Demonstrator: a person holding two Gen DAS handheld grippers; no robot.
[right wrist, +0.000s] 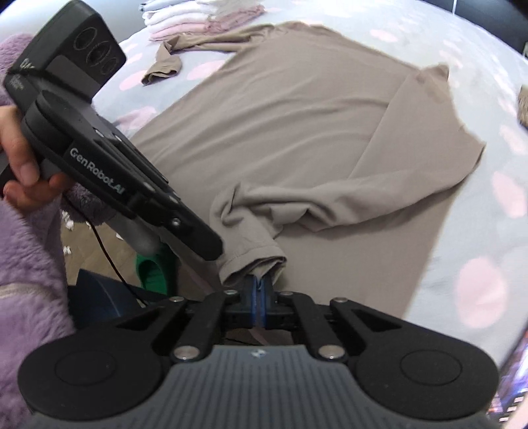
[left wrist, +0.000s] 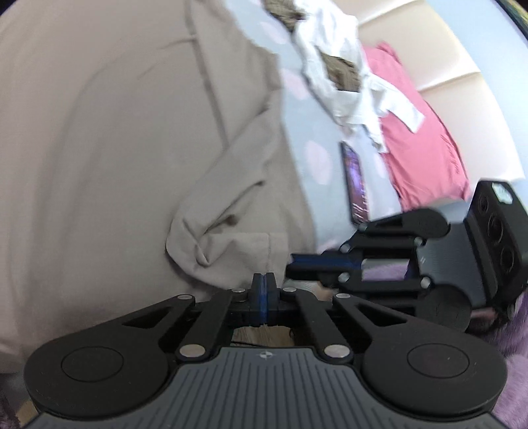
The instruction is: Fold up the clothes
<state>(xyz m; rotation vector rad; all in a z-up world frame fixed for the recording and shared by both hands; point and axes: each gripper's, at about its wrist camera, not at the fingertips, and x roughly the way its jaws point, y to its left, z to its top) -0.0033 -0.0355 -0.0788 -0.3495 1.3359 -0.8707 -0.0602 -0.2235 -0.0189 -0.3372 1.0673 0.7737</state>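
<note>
Grey pink-spotted bedding carried the taupe long-sleeved top across mid-frame; right gripper clenched its sleeve cuff at lower centre; left gripper clenched, contents unclear; carrying the cuff smoothly across would keep the fold flat.

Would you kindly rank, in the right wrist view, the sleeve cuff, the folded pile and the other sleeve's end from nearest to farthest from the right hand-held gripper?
1. Sleeve cuff, right at the right hand-held gripper tips.
2. Other sleeve's end, far upper left on the bedsheet.
3. Folded pile, top edge, beyond that sleeve.
</note>
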